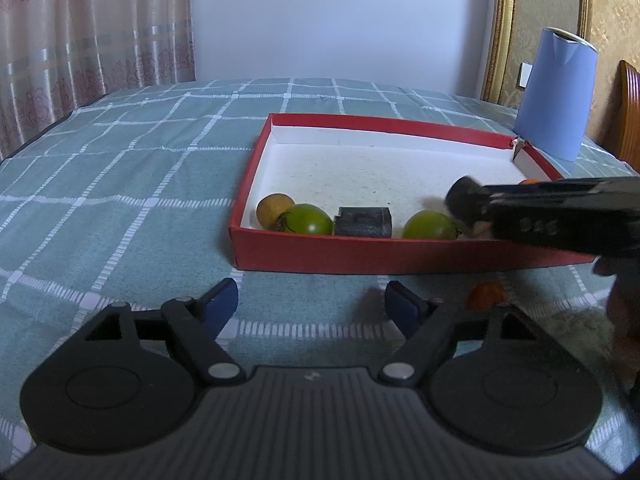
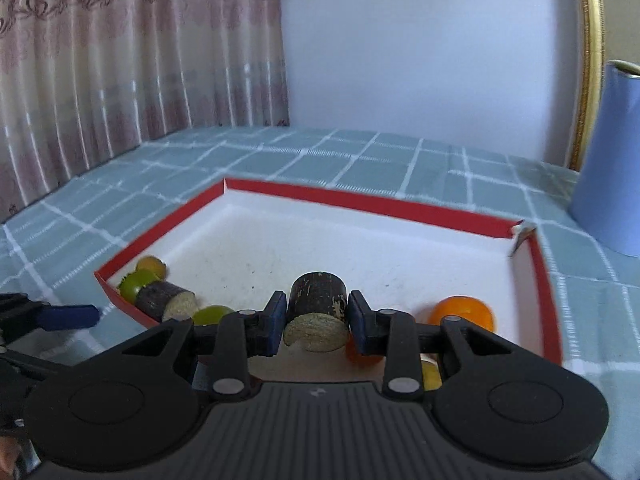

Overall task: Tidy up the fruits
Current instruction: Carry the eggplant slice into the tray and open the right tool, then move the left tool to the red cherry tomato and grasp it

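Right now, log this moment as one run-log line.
right gripper: shut on dark cylindrical sugarcane piece | over red cardboard box | left gripper: open, before box

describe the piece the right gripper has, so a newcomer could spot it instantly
Find the red tray with the white floor on the checked cloth. Over its near edge, the right gripper clamps a short dark sugarcane chunk with a pale cut end. Its twin lies loose in the tray among the green tomatoes.

Just a teal checked tablecloth [image 1: 120,184], a blue paper roll [image 1: 554,96] standing upright, pink patterned curtains [image 2: 120,72] behind.
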Demonstrator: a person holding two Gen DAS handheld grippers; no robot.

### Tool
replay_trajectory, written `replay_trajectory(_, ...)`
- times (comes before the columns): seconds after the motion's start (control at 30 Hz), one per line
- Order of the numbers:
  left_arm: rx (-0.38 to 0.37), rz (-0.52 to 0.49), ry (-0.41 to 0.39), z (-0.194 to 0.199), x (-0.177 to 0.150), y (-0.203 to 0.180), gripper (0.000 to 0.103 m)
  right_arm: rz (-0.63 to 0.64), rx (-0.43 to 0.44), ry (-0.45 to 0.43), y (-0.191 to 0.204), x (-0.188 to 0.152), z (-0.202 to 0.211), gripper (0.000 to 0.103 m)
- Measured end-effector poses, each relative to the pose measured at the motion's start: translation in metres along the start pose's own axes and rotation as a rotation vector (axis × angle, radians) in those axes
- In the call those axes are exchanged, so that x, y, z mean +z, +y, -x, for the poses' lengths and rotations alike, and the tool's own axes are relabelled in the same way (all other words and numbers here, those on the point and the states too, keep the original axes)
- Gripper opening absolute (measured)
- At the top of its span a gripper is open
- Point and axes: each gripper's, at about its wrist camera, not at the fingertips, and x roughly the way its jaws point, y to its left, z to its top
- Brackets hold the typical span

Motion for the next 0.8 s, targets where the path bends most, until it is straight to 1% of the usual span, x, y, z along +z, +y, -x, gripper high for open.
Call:
replay_trajectory(0.2,0.0,0.0,0.0,0.0,0.0,0.0,0.08,0.013,0.0,0.004,0.006,-0.005,-0.004,0.033)
replay_trajectory(0.27,-0.001,0.0,0.0,0.0,0.0,0.0,0.08,0.0,0.016,-0.001,0.002,-0.005,0.002,0.033)
replay_trajectory(0.3,-0.001,0.001,0.0,0.0,0.0,0.0,0.08,-0.01,0.027,-0.022,0.0,-0.005,0.01,0.034)
replay_trajectory(0.33,0.0,0.0,0.0,0.0,0.0,0.0,0.08,-0.025,0.029,-0.045,-0.004,-0.004,0.022,0.037)
replay_trajectory(0.37,0.0,0.0,0.0,0.0,0.0,0.0,0.08,-0.039,0.027,-0.071,-0.008,-0.004,0.034,0.044)
replay_trajectory(0.4,-0.001,0.001,-0.001,0.0,0.0,0.0,0.08,-0.058,0.012,-0.105,-0.014,-0.007,0.051,0.048)
replay_trajectory(0.43,-0.001,0.001,-0.001,0.0,0.0,0.0,0.08,-0.06,-0.011,-0.126,-0.018,-0.01,0.065,0.056)
replay_trajectory(0.47,-0.001,0.002,-0.001,0.0,0.0,0.0,0.08,-0.049,-0.04,-0.142,-0.022,-0.014,0.077,0.062)
replay_trajectory(0.53,-0.001,0.0,-0.001,0.0,0.0,0.0,0.08,-0.029,-0.138,-0.154,-0.032,-0.026,0.097,0.063)
replay_trajectory(0.6,-0.005,0.003,-0.001,0.0,0.0,0.0,0.081,-0.05,-0.205,-0.155,-0.046,-0.038,0.111,0.063)
replay_trajectory(0.63,-0.006,0.006,-0.003,0.001,0.0,0.0,0.082,-0.076,-0.235,-0.143,-0.055,-0.043,0.115,0.063)
replay_trajectory(0.67,-0.008,0.01,-0.008,0.002,0.0,0.0,0.084,-0.102,-0.268,-0.12,-0.064,-0.049,0.115,0.063)
replay_trajectory(0.73,-0.015,0.014,-0.015,0.004,-0.001,0.001,0.086,-0.145,-0.319,-0.071,-0.081,-0.06,0.107,0.063)
replay_trajectory(0.8,-0.016,0.016,-0.019,0.006,-0.001,0.002,0.086,-0.201,-0.337,-0.027,-0.096,-0.069,0.098,0.063)
